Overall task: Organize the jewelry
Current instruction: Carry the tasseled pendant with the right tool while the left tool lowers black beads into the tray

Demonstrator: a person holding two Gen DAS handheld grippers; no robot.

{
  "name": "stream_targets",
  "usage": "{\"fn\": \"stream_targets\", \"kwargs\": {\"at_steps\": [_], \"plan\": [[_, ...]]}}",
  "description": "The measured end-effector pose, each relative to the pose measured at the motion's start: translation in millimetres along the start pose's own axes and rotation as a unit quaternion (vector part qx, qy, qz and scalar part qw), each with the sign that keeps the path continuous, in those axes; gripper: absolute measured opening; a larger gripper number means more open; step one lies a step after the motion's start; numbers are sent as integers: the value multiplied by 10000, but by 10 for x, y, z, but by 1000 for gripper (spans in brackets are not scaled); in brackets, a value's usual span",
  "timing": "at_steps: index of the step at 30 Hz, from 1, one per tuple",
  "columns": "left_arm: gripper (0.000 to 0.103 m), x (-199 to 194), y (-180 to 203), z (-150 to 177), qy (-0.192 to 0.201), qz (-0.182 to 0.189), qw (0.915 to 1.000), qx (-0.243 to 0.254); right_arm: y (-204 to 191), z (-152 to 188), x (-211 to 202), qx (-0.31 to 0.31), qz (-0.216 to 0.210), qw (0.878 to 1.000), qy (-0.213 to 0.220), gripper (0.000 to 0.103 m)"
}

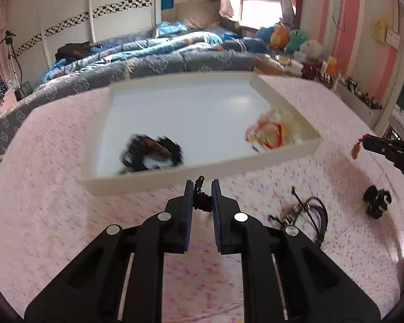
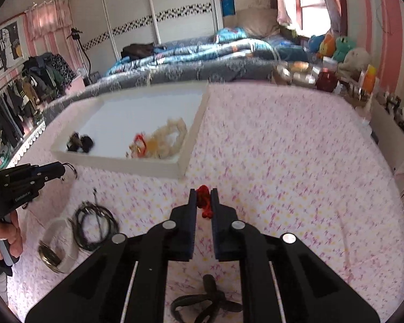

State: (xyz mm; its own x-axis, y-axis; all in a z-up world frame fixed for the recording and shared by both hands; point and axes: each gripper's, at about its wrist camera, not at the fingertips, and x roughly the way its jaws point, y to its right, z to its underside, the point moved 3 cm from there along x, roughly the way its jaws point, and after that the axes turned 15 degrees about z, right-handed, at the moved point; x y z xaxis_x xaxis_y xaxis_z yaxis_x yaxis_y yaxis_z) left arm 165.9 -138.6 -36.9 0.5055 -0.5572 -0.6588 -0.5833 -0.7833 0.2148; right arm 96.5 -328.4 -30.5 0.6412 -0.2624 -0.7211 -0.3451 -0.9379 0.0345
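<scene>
1. Two piles already sit in the white tray (image 1: pixel 285 102): a dark bundle (image 1: pixel 150 153) at its left front, a cream and red heap (image 1: pixel 269 132) by its right wall
2. The left gripper (image 1: pixel 202 196) has its fingers clenched on a black beaded piece (image 1: pixel 200 200), held just short of the tray's front wall
3. The right gripper (image 2: pixel 203 202) is clamped on a red cord piece (image 2: pixel 203 202), above the pink cloth of the counter (image 2: pixel 282 161)
4. Left to go, I'd say: black cords (image 2: pixel 94 223), a bangle (image 2: pixel 51 253), a dark clip (image 1: pixel 377 202), a black bow (image 2: pixel 202 301)
</scene>
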Motion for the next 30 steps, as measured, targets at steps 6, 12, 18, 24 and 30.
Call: {"fn": "stream_targets", "kwargs": {"at_steps": [6, 12, 18, 24, 30], "plan": [[11, -379, -298, -378, 392, -273, 9988, 68, -146, -346, -299, -41, -104, 9990, 425, 9], [12, -654, -518, -708, 757, -485, 9959, 131, -380, -739, -530, -213, -153, 9963, 822, 9], [12, -541, -756, -715, 727, -479, 9962, -12, -565, -947, -433, 31, -324, 9954, 904, 9], [12, -204, -897, -477, 546, -201, 9981, -203, -714, -806, -82, 274, -512, 9944, 878, 10], [12, -56, -910, -380, 438, -206, 9986, -211, -782, -645, 156, 156, -445, 9965, 686, 9]]}}
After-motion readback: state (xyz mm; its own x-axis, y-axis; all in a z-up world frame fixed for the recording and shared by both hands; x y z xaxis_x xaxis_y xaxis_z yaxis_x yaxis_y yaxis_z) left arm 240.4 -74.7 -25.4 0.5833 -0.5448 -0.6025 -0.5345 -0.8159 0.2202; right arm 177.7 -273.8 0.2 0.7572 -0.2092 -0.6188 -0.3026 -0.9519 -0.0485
